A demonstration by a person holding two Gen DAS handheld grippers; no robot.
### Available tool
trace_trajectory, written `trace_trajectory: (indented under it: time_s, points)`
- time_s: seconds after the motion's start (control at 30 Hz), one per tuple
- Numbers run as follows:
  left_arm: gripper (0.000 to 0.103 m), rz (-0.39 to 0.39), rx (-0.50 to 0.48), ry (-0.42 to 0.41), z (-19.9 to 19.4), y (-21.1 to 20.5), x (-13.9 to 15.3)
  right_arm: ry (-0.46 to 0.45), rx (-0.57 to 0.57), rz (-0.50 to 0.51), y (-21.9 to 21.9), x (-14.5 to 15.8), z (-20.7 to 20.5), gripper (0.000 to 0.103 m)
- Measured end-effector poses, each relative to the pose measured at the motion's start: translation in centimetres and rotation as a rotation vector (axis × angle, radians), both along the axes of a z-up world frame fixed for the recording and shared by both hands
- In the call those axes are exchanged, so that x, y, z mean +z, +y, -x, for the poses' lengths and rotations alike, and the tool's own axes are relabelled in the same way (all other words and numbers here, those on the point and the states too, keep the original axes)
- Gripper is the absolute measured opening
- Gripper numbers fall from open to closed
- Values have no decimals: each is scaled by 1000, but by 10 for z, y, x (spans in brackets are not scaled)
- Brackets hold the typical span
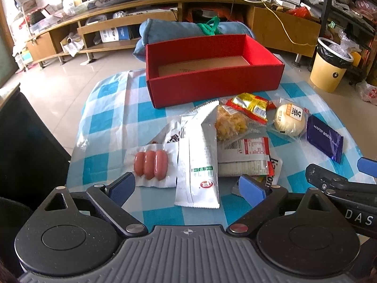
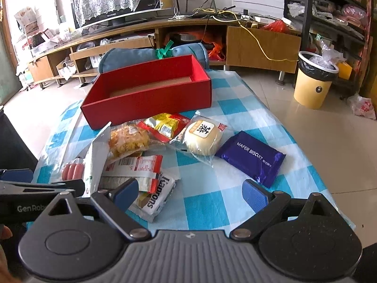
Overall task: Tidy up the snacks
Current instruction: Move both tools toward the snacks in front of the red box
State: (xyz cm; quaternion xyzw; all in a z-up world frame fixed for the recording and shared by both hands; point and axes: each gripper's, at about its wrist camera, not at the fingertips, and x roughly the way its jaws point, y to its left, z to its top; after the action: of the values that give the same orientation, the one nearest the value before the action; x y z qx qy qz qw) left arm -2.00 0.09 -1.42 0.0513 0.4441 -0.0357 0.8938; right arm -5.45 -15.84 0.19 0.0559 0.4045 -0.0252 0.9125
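An open red box (image 1: pixel 212 87) (image 2: pixel 146 103) stands at the far side of the checked cloth, with nothing visible inside it. Snacks lie in a heap in front of it: a pack of three sausages (image 1: pixel 150 168), a long white packet (image 1: pixel 200 155), a yellow crispy snack (image 1: pixel 231 125), a red and yellow packet (image 1: pixel 252 106), a wrapped bun (image 2: pixel 203 136) and a purple wafer biscuit pack (image 2: pixel 251 158). My left gripper (image 1: pixel 186 188) hovers open over the white packet's near end. My right gripper (image 2: pixel 191 192) is open above bare cloth, beside a Kanrons packet (image 2: pixel 157 195).
The blue and white checked cloth (image 2: pixel 212 207) covers a small table with tiled floor around it. A rolled blue bundle (image 1: pixel 179 30) lies behind the box. A yellow bin (image 2: pixel 313 82) stands at the right, and a low wooden TV unit (image 1: pixel 117 9) runs along the back.
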Motion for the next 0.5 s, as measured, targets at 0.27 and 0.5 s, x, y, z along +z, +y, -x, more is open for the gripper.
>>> trace_trajectory:
  time_s: [0.27, 0.5]
  points:
    - [96, -1, -3, 12, 1, -1, -1, 8, -2, -3, -1, -1, 1, 93]
    - [95, 0, 2, 19, 1, -1, -1, 10, -1, -6, 0, -1, 1, 93]
